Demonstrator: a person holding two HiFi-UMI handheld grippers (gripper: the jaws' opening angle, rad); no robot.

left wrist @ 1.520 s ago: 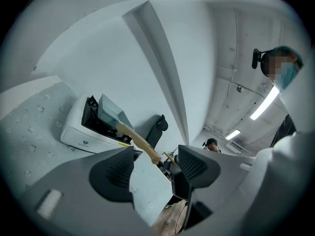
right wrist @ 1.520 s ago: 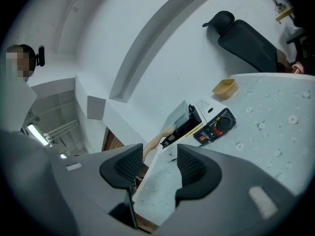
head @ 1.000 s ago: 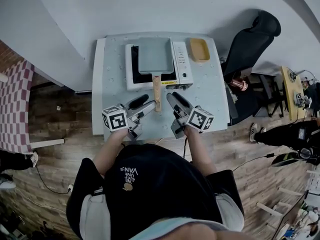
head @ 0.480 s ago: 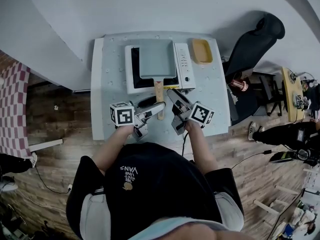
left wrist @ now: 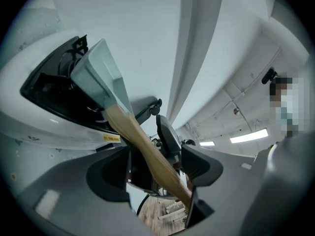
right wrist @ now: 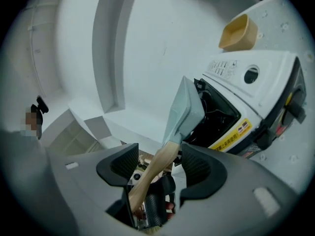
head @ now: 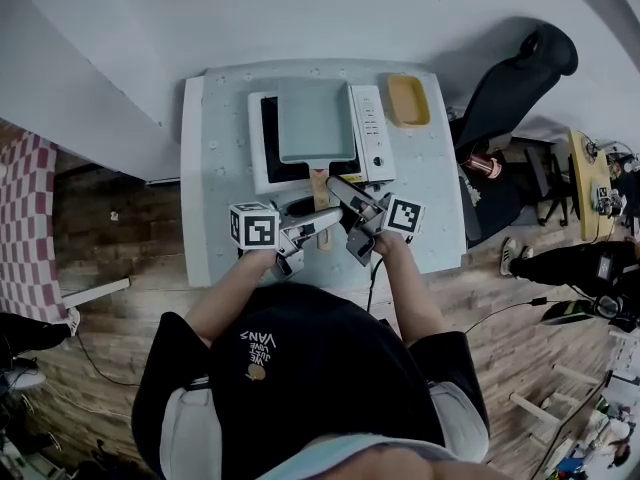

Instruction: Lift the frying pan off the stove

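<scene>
A grey square frying pan (head: 315, 118) sits on the white stove (head: 368, 128), its wooden handle (head: 319, 180) pointing toward me. My left gripper (head: 318, 214) comes in from the left and my right gripper (head: 338, 206) from the right, both straddling the handle. In the left gripper view the handle (left wrist: 142, 141) runs between the open jaws of the left gripper (left wrist: 155, 168), with gaps beside the pads. In the right gripper view the right gripper (right wrist: 160, 168) has just been opening; the handle (right wrist: 157, 163) lies between its jaws, unpressed, below the pan (right wrist: 184, 112).
A yellow dish (head: 407, 100) lies on the pale table (head: 215, 168) right of the stove. A black chair (head: 510, 78) stands off the table's right side. Wooden floor surrounds the table; a white wall is behind it.
Both grippers have moved forward along the handle toward the stove and closer to each other. The right gripper's jaws stand wider than before.
</scene>
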